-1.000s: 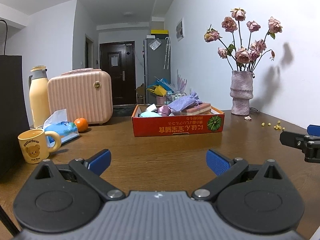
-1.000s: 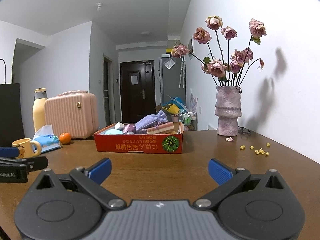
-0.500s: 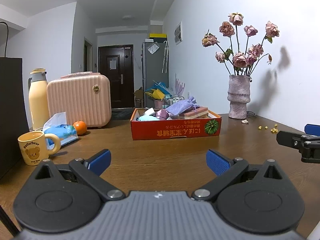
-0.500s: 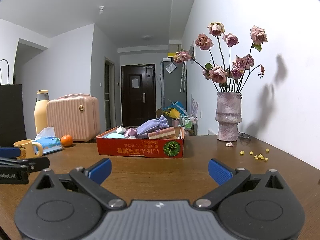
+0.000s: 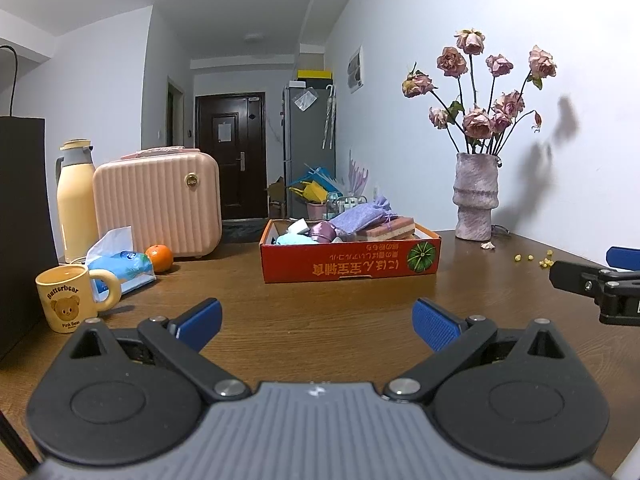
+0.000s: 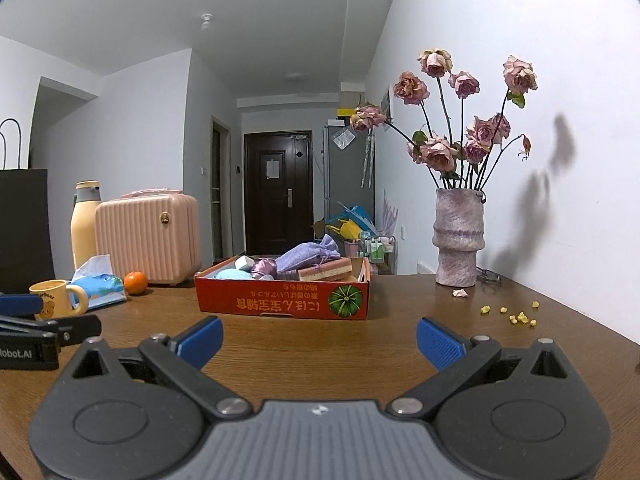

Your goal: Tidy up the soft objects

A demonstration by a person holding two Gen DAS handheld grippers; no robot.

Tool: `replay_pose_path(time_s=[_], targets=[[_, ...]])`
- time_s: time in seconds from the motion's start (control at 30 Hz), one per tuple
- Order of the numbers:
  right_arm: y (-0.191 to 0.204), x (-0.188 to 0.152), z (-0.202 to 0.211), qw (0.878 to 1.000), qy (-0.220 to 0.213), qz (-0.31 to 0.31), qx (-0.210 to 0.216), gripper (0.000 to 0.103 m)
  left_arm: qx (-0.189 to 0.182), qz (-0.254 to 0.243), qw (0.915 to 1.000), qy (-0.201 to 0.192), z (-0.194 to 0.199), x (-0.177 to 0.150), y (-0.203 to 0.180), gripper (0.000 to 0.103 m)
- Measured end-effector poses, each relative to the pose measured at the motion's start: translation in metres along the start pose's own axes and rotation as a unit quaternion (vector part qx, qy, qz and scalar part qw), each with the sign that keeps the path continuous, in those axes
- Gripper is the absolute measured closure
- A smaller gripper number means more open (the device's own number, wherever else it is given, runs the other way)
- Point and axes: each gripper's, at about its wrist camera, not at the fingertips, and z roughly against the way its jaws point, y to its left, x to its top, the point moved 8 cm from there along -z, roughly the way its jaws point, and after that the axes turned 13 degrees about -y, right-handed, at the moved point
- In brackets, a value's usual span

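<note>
Over the last second both your tongs have drawn back a little from the red cardboard box (image 5: 348, 258), which now sits smaller in each view; nothing in it has shifted. That suits either a pause ahead of a reach or a retreat after a drop.

Left to right: the bear mug (image 5: 68, 302), tissue pack (image 5: 122, 266) and orange (image 5: 159, 257) stand together before the pink case (image 5: 158, 206). The box sits mid-table (image 5: 320, 320), holding the soft things: a pale blue piece (image 5: 294, 239), a purple satin piece (image 5: 322, 231), and the lavender drawstring pouch (image 5: 362, 216) atop a striped sponge block (image 5: 394, 229). The pouch lies with its long axis across the box, tied neck pointing right and slightly up. The vase (image 5: 476, 196) stands farthest right.

Your left tongs (image 5: 316, 320) and right tongs (image 6: 319, 338) are both spread apart, holding nothing.
</note>
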Motion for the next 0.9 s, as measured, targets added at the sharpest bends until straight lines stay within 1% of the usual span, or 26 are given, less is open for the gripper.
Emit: replay_pose_path(time_s=[0.33, 0.9], targets=[[0.0004, -0.0001, 0.0001, 1.0, 0.0, 0.0, 0.0, 0.0, -0.001, -0.002, 1.0, -0.007, 0.0043, 0.0048, -0.0023, 0.0], [0.0007, -0.0005, 0.0002, 1.0, 0.001, 0.001, 0.0, 0.0, -0.001, -0.001, 1.0, -0.009, 0.0049, 0.0039, -0.0008, 0.0]])
